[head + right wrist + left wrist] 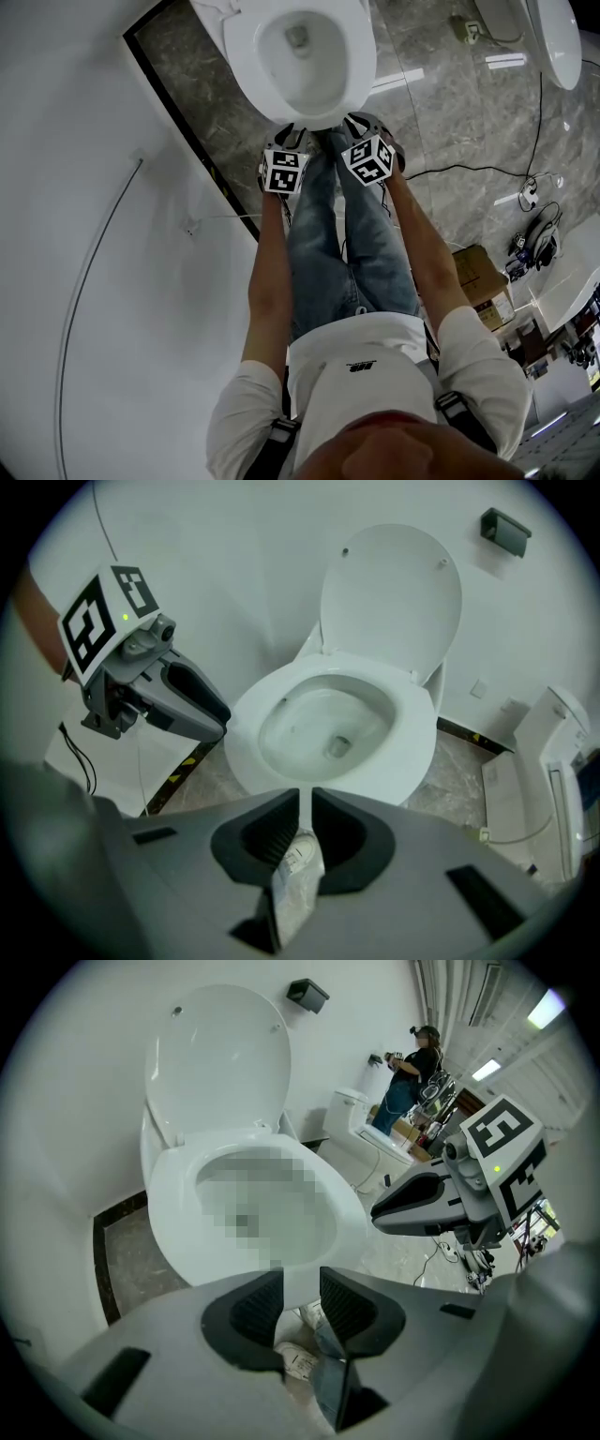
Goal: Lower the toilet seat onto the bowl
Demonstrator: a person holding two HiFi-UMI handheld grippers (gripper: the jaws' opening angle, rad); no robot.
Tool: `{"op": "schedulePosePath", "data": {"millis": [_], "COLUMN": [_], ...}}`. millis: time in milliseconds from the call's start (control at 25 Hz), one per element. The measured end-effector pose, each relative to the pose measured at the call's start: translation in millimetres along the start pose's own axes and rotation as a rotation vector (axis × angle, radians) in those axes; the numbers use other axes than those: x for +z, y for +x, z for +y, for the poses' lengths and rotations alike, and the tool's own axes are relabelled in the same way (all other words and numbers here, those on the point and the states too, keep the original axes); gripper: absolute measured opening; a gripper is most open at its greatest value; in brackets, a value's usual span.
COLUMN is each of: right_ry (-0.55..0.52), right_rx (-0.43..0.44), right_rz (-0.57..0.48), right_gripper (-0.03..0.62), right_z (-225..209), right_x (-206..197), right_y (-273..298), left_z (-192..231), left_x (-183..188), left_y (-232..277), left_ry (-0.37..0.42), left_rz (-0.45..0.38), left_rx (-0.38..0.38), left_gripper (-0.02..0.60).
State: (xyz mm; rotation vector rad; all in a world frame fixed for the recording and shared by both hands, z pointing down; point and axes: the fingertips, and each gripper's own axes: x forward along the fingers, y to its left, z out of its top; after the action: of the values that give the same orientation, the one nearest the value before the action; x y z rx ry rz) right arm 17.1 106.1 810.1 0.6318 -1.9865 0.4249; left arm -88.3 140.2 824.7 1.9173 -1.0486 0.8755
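We hold both tools side by side over our own shoes, noses tipped down. The toilet seat (412, 733) lies just ahead of them, flat on the bowl (314, 714) as a white ring. Its front edge is close beyond both sets of jaws, and neither tool touches it. Behind the seat, further ahead of the tools, the lid (394, 592) stands upright against the white wall (234, 574).

The left tool (302, 1299) has its jaws clearly apart. Nothing sits between the ribbed pads; through the gap we see only the seat's front edge, and below it a shoe and denim. The right tool (306, 832) has its jaws drawn nearly together, leaving a thin slit. Nothing is in it, and below the pads we see a white shoe (298, 860). Each tool appears in the other's view, close beside it, with its marker cube on top.

Grey marble floor (459, 761) spreads under and beyond the tools, edged by a dark strip at the wall's foot. High beyond the right tool, to the right of the lid, a small black box (506, 532) is fixed to the wall. Far off past the left tool, to its right, another person (411, 1068) stands at a second toilet (361, 1124). Out to the right tool's right, black cables (487, 169) trail across the floor, and a cardboard box (478, 272) stands back from that tool, beside our right arm.
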Motion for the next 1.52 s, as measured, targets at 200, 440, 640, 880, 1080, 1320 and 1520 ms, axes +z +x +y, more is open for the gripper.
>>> {"op": "schedulePosePath", "data": {"millis": [200,440,640,880,1080,1320,1520], "right_ry": [-0.004,-0.046,-0.057,-0.029,-0.002,0.017,0.035], "right_rx": [-0.013,-0.02,-0.042,-0.052,-0.055,-0.076,-0.087], "right_rz": [-0.05,-0.108,-0.168,-0.293,-0.366,-0.42,-0.496], "right_gripper": [0.057,0.055,0.051,0.032,0.029,0.029,0.029], "right_z": [-5.2,-6.4,-12.6,-14.9,-14.1,-17.9,-19.3], "right_x": [19.3,46.7,67.9,102.7,123.5,139.3,161.1], "right_y": [-16.6,-41.4,-66.3,-106.9,-142.5,-173.9,-204.1], "left_z": [3.4,-2.4,-14.5,-24.5,-32.1,-40.9,-49.2], "left_x": [21.4,40.6,66.9,97.9,126.4,155.2,179.7], "left_y": [-20.0,-43.8,-61.6,-93.0,-124.8,-156.1,-185.8], "left_ry": [0.016,0.025,0.054,0.084,0.119,0.158,0.184], "left_rz": [-0.055,-0.109,-0.166,-0.261,-0.338,-0.403,-0.459], "left_rx": [0.016,0.033,0.036,0.056,0.081,0.098,0.111], "left_gripper": [0.129,0.106,0.061,0.035,0.032,0.031,0.031]}}
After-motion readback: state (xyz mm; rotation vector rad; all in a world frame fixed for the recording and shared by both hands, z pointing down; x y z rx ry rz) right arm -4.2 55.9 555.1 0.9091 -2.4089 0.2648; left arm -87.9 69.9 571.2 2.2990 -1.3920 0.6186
